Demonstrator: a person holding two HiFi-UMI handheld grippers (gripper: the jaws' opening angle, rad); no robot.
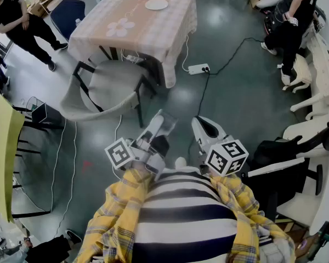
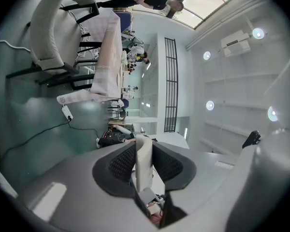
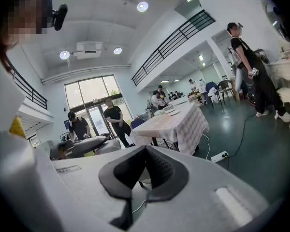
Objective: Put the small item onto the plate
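Observation:
I hold both grippers close to my chest, pointing at a table with a checked cloth (image 1: pixel 153 32) a few steps ahead. Two white plates (image 1: pixel 156 4) lie on its far part, and they also show small in the right gripper view, plates (image 3: pixel 173 112). My left gripper (image 1: pixel 163 118) is shut on a thin, pale, flat item (image 2: pixel 144 163) that stands upright between the dark pads (image 2: pixel 121 161). My right gripper (image 1: pixel 199 124) is shut, its pads (image 3: pixel 159 170) meeting at the tip with nothing between them.
A chair with a grey cover (image 1: pixel 107 89) stands before the table, with a power strip (image 1: pixel 198 68) and cables on the green floor. People stand at the far left (image 1: pixel 19 21) and far right (image 1: pixel 293 21). White chairs (image 1: pixel 318 92) line the right side.

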